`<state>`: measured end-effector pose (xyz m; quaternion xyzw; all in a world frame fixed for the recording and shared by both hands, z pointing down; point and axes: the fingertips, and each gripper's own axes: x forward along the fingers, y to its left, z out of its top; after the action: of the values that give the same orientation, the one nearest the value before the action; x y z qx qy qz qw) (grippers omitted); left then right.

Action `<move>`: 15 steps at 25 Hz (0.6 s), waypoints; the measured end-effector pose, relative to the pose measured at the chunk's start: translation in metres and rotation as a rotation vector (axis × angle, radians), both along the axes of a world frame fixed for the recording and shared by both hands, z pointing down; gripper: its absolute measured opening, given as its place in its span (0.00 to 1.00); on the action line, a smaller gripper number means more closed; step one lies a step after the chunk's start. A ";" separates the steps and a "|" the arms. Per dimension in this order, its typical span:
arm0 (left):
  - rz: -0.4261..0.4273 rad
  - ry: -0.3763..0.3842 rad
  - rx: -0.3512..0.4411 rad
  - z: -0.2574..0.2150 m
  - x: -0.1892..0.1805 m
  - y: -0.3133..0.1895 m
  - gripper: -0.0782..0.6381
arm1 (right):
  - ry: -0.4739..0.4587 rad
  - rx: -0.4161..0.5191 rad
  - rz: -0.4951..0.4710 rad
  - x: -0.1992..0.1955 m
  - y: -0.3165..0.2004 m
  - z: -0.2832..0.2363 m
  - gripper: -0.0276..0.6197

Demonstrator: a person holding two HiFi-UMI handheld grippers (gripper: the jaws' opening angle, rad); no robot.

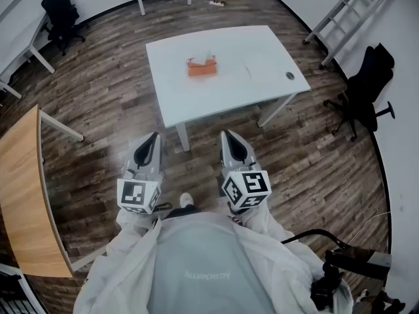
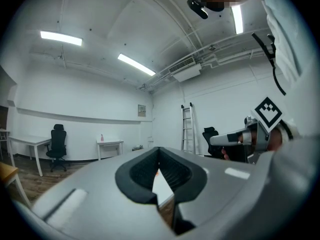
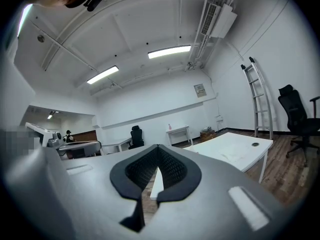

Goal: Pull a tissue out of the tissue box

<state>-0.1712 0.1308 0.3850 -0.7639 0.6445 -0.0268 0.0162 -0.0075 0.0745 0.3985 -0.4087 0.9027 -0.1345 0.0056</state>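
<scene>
A person in a white coat (image 1: 196, 267) stands on a brown wood floor (image 1: 105, 97) and holds a gripper in each hand. Both grippers are out in front, side by side, and point at a white table (image 1: 262, 51). The left gripper (image 1: 154, 139) is closed: its own view (image 2: 159, 149) shows the two black tips touching, with nothing held between them. The right gripper (image 1: 228, 137) is closed too: in its view (image 3: 158, 146) the tips meet and it holds nothing. The orange tissue box (image 1: 202, 67) sits near the middle of the table, well apart from both grippers. A white tissue (image 1: 208, 57) pokes up out of the top of the box. Nothing touches the box or the tissue. The right gripper view shows the table (image 3: 235, 149) off to the right of the tips. A ladder (image 1: 353, 12) leans on the wall at the far right, and a black chair (image 1: 370, 87) stands close to it. Another black chair (image 1: 60, 12) is in the far left corner. A light brown wooden table (image 1: 23, 188) is at the person's left.
</scene>
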 end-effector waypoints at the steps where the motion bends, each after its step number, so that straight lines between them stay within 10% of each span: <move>1: 0.004 0.002 -0.001 0.001 -0.006 -0.004 0.11 | 0.002 -0.002 0.006 -0.006 -0.004 0.001 0.04; 15: 0.042 0.030 -0.002 0.011 -0.068 -0.048 0.11 | 0.031 0.004 0.068 -0.060 -0.047 0.001 0.04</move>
<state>-0.2389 0.0830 0.3956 -0.7775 0.6287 -0.0155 0.0063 -0.0680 0.0276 0.3997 -0.4414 0.8884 -0.1261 -0.0028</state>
